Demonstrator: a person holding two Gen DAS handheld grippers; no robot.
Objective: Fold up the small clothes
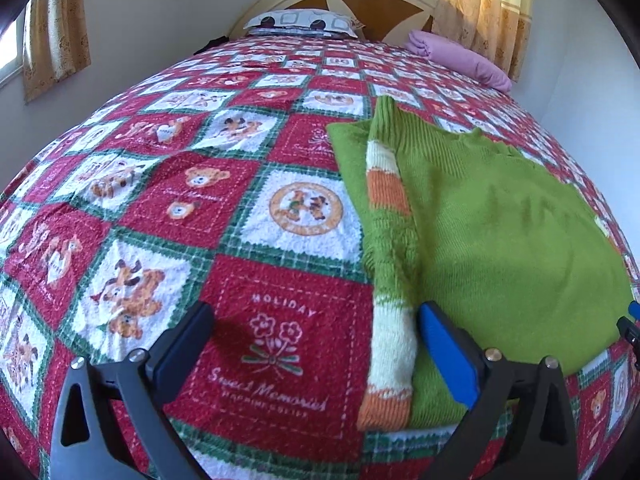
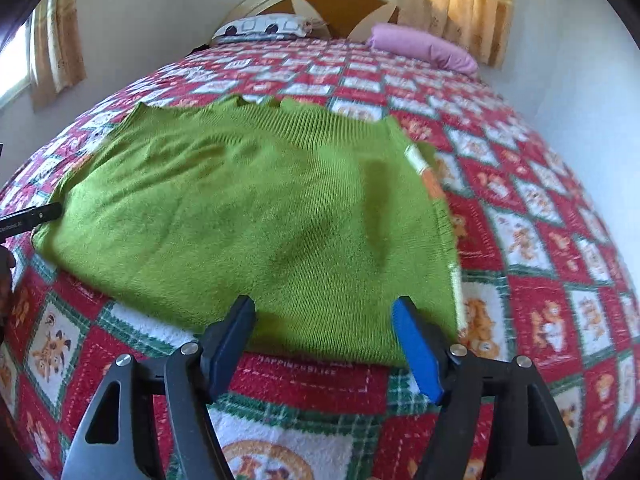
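So the bed [image 1: 168,208] takes up pretty much everything here, covered in a red, green and white patchwork spread with teddy bears, pillow [image 1: 300,24] and a rolled pink blanket [image 1: 460,58] up by the headboard. The green sweater [image 2: 248,216] lies flat near the foot edge, neck end toward the headboard, and one striped sleeve [image 1: 390,280] is already laid along its left side, which I'd guess is there to square the thing up into a rectangle before the next fold. On its far right another striped bit [image 2: 420,164] peeks out from the edge. Left tongs [image 1: 316,344] are spread wide with nothing in them, one finger over the bedspread and the blue pad over the sweater next to the sleeve, both tilted down at the bed. Right tongs [image 2: 324,334] are partly open, empty too, hovering over the sweater's near hem.
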